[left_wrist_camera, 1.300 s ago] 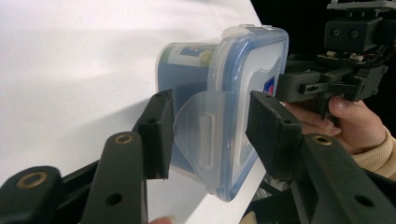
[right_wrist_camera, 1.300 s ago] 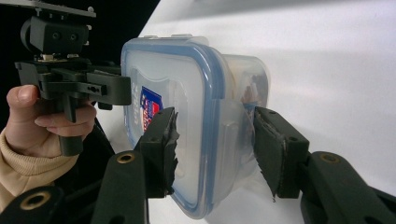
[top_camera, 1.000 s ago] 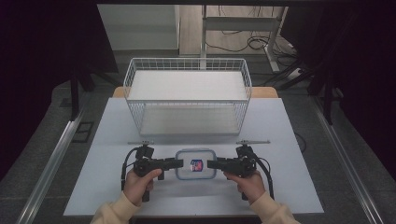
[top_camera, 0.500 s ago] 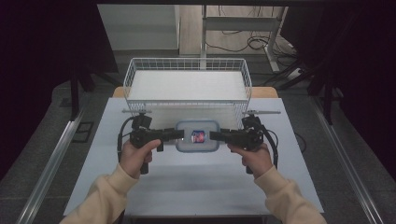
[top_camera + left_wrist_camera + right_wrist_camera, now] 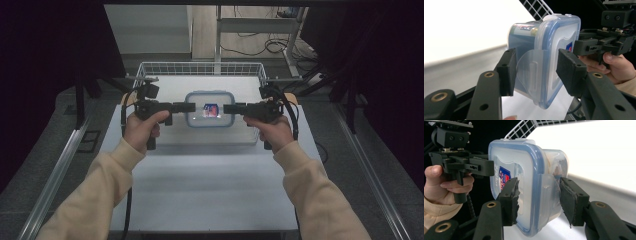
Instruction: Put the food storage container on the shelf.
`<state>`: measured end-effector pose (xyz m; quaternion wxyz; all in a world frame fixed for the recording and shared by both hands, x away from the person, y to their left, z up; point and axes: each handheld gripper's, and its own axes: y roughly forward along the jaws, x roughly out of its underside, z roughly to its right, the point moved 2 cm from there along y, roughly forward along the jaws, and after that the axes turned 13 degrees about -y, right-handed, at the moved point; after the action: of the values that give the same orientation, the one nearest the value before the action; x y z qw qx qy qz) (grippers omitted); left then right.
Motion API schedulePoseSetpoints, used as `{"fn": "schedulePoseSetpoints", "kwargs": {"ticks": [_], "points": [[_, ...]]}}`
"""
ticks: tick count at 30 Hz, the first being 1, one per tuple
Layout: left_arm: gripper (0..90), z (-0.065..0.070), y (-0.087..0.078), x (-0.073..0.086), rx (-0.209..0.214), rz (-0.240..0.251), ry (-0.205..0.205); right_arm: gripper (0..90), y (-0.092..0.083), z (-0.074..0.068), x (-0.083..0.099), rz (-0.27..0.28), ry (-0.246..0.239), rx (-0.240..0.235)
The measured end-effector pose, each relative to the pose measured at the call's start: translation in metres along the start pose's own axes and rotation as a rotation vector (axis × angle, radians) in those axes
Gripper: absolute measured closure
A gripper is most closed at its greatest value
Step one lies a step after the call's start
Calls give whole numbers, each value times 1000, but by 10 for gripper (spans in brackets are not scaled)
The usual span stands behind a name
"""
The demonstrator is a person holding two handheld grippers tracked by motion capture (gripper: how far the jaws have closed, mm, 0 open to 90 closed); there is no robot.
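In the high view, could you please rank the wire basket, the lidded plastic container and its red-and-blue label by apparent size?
1. Wire basket, the largest.
2. Lidded plastic container, held above it and nearer the camera, so it looks bigger than it would lower down.
3. Red-and-blue label, the smallest.

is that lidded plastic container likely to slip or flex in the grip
The plastic container looks rigid, so it probably won't flex. Its smooth walls may be slippery. Each hand-held gripper clamps a thin side latch flap, which might bend or pop open.

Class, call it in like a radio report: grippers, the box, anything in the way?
Left gripper and right gripper both clamped on the lidded plastic container, one each end. Container airborne above the wire basket. Nothing in the way.
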<state>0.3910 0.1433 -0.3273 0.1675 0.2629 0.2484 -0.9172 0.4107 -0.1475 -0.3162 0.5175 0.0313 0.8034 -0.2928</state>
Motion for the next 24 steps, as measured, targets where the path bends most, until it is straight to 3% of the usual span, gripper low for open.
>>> {"fn": "schedulePoseSetpoints", "kwargs": {"ticks": [3,4,5,7,8,13,24], "points": [[518,-7,5,-20,-4,-10,-5,508,7,13,-13,-1,8,-1],[517,-7,5,-20,-4,-10,-5,508,7,13,-13,-1,8,-1],[517,-11,8,-29,-6,-11,-13,508,13,23,-21,-3,17,-3],[517,-13,10,-36,-9,-10,-17,508,15,26,-23,-1,21,-3],[517,-16,11,-41,-13,-17,-19,509,22,35,-29,2,34,-8],[517,-32,22,-65,-20,-35,-56,508,35,55,-40,-10,61,-13],[514,-58,38,-80,-9,-47,-145,507,54,81,-47,-60,128,-5]]}}
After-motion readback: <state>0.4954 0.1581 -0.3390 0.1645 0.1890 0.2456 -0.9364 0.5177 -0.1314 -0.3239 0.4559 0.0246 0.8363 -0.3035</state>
